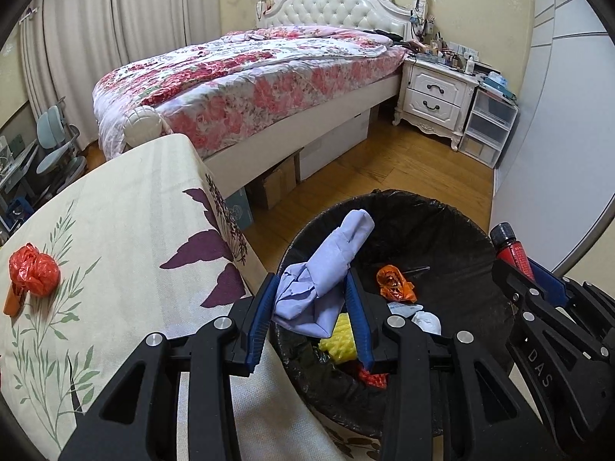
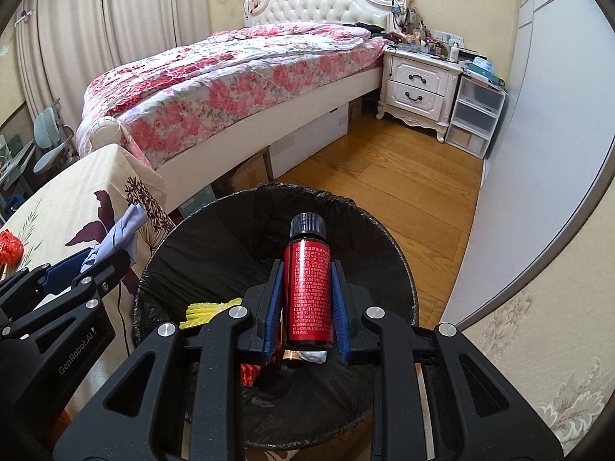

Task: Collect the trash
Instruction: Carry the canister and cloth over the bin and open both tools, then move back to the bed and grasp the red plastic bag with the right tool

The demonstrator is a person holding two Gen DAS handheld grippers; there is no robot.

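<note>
Both claws fill the bottom of their frames, each clenched on a piece of trash above the bin. At lower centre of the left wrist view, the left gripper [image 1: 313, 299] pinches a crumpled lilac paper wad [image 1: 326, 269], which sticks up past its blue pads toward the frame's middle. Lower centre in the right wrist view, the right gripper [image 2: 307, 299] clamps a red-labelled bottle [image 2: 307, 288] with a black cap, held lying along the fingers, cap pointing away.

Beneath them sits the black-lined trash bin [image 2: 388, 253], already holding an orange wrapper [image 1: 396, 282], yellow foam netting [image 1: 340, 340] and white scraps. Still uncollected, a red plastic bag [image 1: 34, 269] lies at the left edge of the left view, on the floral tablecloth [image 1: 115, 249].

Risk, as I judge it: the left claw hangs over the bin's near-left rim, close beside the table's draped edge, so the light wad could catch the rim and fall outside. The bottle looks well centred, though the two claws are near each other and could knock.

Further up the frame, bare wood floor [image 2: 384, 169] leaves free room on the right; the bed [image 1: 250, 77] and nightstand [image 1: 434, 96] stand well apart.
</note>
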